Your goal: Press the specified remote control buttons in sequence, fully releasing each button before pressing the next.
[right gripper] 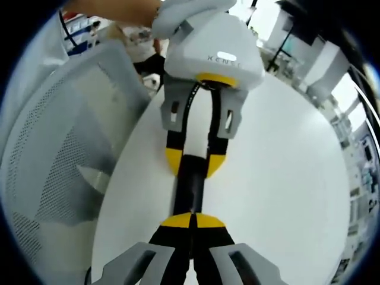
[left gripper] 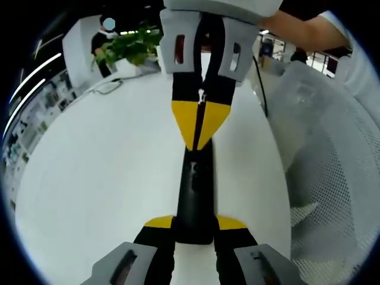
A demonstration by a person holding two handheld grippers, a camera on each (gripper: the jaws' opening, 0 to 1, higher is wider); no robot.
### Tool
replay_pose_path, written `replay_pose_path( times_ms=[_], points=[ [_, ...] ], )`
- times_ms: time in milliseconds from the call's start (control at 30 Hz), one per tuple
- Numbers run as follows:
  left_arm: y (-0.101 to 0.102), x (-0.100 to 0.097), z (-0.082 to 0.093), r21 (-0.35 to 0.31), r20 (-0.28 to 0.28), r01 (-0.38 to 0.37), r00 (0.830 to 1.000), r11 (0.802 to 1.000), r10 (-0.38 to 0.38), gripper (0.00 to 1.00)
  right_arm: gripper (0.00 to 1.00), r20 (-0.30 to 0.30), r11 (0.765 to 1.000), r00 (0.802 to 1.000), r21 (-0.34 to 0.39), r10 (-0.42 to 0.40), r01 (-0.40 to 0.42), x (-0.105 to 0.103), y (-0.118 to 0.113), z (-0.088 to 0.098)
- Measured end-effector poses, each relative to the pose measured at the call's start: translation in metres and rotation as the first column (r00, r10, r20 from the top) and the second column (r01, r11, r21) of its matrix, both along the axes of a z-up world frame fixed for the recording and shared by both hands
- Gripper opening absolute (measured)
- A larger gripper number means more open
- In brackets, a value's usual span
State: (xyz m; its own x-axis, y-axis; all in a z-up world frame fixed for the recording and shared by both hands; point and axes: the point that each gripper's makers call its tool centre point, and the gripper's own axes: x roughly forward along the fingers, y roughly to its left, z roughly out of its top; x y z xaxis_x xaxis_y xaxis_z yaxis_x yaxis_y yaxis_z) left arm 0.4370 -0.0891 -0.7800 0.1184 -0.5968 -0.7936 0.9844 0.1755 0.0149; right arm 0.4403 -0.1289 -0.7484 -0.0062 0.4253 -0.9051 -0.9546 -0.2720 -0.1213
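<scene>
Holding remote (left gripper: 195, 196) on white table (left gripper: 107, 172): left gripper (left gripper: 195, 228) clamped round its near end, right gripper (right gripper: 191, 221) w/ jaws closed, tips on remote's top. Button count so far: can't tell.

The remote control (left gripper: 194, 202) lay lengthwise on the table (left gripper: 107, 178), between the two grippers. The left gripper (left gripper: 195, 224) straddled one end; the right gripper (left gripper: 199, 127) met the other, seemingly touching its top. A mesh chair (left gripper: 332, 178) stood beside the table, a plant (left gripper: 127, 47) at the far edge.
</scene>
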Motion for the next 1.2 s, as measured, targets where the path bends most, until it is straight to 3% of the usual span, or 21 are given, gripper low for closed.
replay_pose_path(
  times_ms=[567,1200],
  points=[
    [0.001,0.002,-0.001,-0.001,0.0,0.001,1.0,1.0,-0.001,0.24,0.0,-0.028,0.999,0.999,-0.032,0.024,-0.025,-0.004,0.003,-0.019],
    [0.001,0.001,-0.002,-0.007,-0.001,0.001,1.0,1.0,-0.001,0.24,0.0,-0.059,0.999,0.998,-0.04,0.024,-0.026,-0.005,0.004,-0.025]
  ],
)
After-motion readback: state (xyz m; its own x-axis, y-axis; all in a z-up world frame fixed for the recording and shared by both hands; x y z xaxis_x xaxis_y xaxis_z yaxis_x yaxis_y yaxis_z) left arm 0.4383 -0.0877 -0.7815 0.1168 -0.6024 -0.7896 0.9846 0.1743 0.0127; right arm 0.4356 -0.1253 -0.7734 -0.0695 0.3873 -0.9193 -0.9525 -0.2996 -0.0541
